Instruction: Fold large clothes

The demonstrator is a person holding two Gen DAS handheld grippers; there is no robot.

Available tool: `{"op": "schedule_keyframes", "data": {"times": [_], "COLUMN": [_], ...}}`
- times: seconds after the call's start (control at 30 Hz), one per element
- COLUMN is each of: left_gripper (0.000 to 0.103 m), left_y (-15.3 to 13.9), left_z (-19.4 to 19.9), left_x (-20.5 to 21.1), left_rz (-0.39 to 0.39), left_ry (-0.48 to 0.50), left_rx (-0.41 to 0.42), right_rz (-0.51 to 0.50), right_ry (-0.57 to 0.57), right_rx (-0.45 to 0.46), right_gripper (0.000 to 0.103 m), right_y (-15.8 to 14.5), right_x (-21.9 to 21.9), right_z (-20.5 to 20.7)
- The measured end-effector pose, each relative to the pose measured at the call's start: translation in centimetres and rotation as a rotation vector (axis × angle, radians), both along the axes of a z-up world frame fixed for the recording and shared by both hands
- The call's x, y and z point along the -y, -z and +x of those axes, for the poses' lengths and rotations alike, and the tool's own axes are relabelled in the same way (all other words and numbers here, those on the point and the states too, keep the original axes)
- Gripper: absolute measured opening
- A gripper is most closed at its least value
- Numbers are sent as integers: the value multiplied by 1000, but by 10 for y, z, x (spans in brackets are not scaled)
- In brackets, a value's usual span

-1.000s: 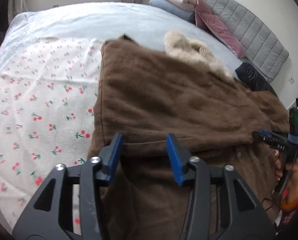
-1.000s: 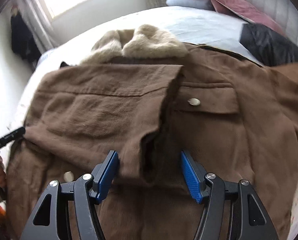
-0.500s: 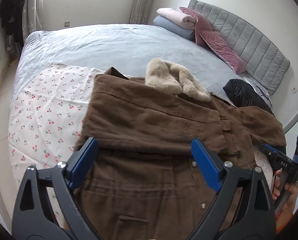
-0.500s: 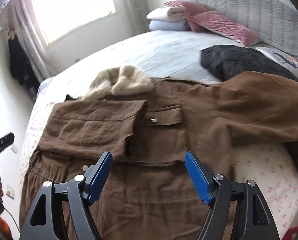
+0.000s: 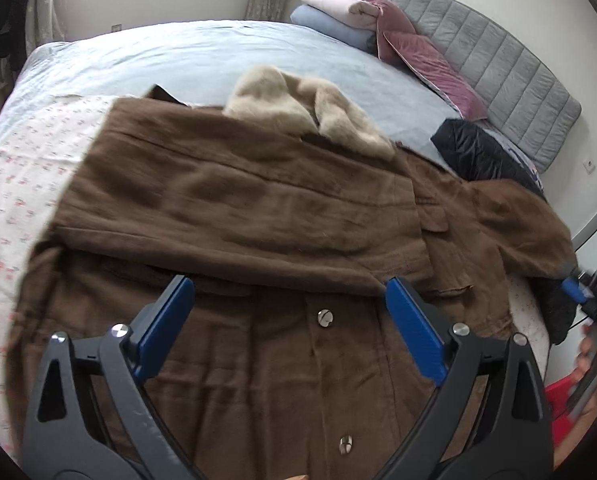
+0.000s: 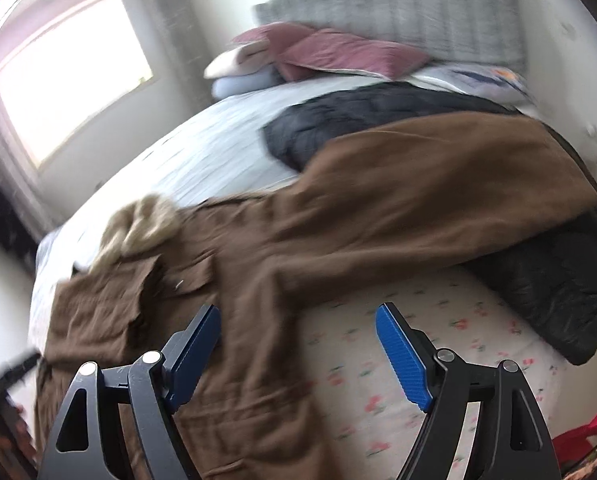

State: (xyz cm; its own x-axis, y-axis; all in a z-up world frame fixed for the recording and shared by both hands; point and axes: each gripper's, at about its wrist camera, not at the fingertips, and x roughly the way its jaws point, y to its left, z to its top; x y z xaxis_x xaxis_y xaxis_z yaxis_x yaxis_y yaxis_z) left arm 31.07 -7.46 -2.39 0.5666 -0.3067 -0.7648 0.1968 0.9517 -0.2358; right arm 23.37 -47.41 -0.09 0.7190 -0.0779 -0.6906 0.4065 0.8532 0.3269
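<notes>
A large brown coat (image 5: 258,216) with a beige fur collar (image 5: 306,108) lies spread on the bed. Its left sleeve is folded across the chest. Its right sleeve (image 6: 438,184) stretches out to the right over a black jacket (image 6: 538,280). My left gripper (image 5: 290,320) is open and empty, hovering over the coat's button placket. My right gripper (image 6: 298,340) is open and empty above the coat's right edge and the cherry-print sheet (image 6: 418,360). The right wrist view is motion-blurred.
The bed has a pale blue sheet (image 5: 178,52) at the far side and a grey padded headboard (image 5: 498,64). Folded blankets and pink pillows (image 5: 402,32) lie by the headboard. A red object (image 6: 586,432) is at the lower right beside the bed.
Both grippers opened wide, let go of the folded left sleeve and drew back. The right gripper then swung right toward the outstretched right sleeve. The left gripper moved in closer over the coat.
</notes>
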Motion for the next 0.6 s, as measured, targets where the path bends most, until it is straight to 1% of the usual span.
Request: {"op": "schedule_keyframes", "data": {"times": [0.07, 0.17, 0.2, 0.23, 0.3, 0.33, 0.37, 0.4, 0.47, 0.6], "left_gripper": [96, 96, 96, 96, 97, 96, 96, 97, 96, 97], "left_y": [22, 52, 60, 63, 57, 54, 53, 52, 53, 52], "left_z": [-2, -7, -2, 3, 4, 2, 1, 0, 0, -1], "left_x": [4, 5, 5, 6, 6, 7, 9, 10, 11, 12], "left_rz": [7, 69, 91, 93, 71, 60, 60, 72, 86, 88], "left_ry": [26, 56, 57, 50, 60, 80, 90, 95, 94, 102], "left_rx": [25, 45, 14, -18, 9, 25, 32, 41, 38, 45], "right_rz": [18, 8, 12, 22, 58, 82, 87, 82, 54, 48], "right_ry": [41, 150, 182, 204, 254, 295, 312, 327, 312, 354], "right_rx": [31, 39, 47, 59, 94, 106, 107, 113, 124, 82], "right_gripper": [81, 81, 81, 81, 81, 81, 81, 81, 81, 80], "right_y": [-1, 2, 4, 5, 12, 18, 22, 27, 34, 60], "right_x": [23, 66, 79, 88, 111, 125, 132, 141, 149, 170], "right_z": [-7, -20, -24, -28, -37, -40, -40, -39, -34, -16]}}
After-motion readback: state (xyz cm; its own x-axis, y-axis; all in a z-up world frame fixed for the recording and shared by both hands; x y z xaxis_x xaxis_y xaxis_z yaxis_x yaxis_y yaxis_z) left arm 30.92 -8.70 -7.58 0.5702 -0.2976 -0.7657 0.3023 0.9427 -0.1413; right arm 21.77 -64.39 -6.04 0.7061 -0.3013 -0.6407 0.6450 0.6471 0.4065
